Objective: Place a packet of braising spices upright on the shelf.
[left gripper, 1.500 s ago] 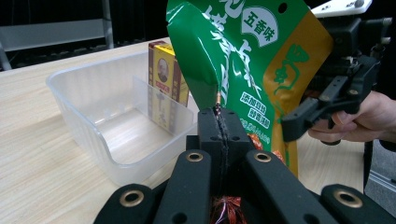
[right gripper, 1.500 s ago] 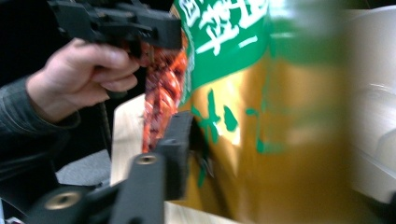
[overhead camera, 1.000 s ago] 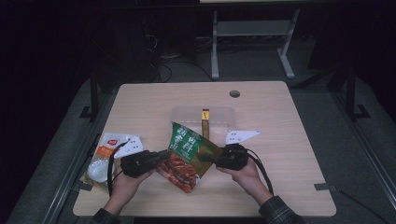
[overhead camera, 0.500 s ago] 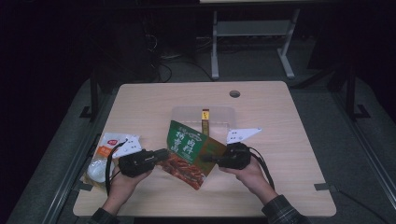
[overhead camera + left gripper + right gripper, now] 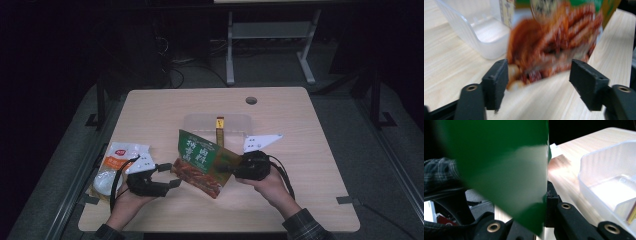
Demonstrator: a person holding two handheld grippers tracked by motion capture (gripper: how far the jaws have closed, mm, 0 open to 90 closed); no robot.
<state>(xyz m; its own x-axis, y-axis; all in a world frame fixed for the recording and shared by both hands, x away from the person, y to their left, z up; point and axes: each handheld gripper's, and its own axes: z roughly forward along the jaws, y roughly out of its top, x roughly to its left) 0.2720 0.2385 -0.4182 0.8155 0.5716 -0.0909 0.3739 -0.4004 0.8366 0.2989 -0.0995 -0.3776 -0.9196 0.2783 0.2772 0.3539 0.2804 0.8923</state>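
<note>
Two grippers (image 5: 172,176) (image 5: 224,169), one green snack bag (image 5: 202,162), one clear tray (image 5: 200,122), two packets (image 5: 120,155) (image 5: 102,184).

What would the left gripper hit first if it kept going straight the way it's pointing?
Most likely the snack bag. The left gripper, its jaws just opened and apart with nothing pinched, points at the bag's lower red end; the clear plastic tray sits off to the side. Depth is blurry.

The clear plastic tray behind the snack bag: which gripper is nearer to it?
Right. The right gripper, shut on the green snack bag, sits just in front of the clear tray. The left gripper, jaws just opened, is farther off toward the table's left front.
</note>
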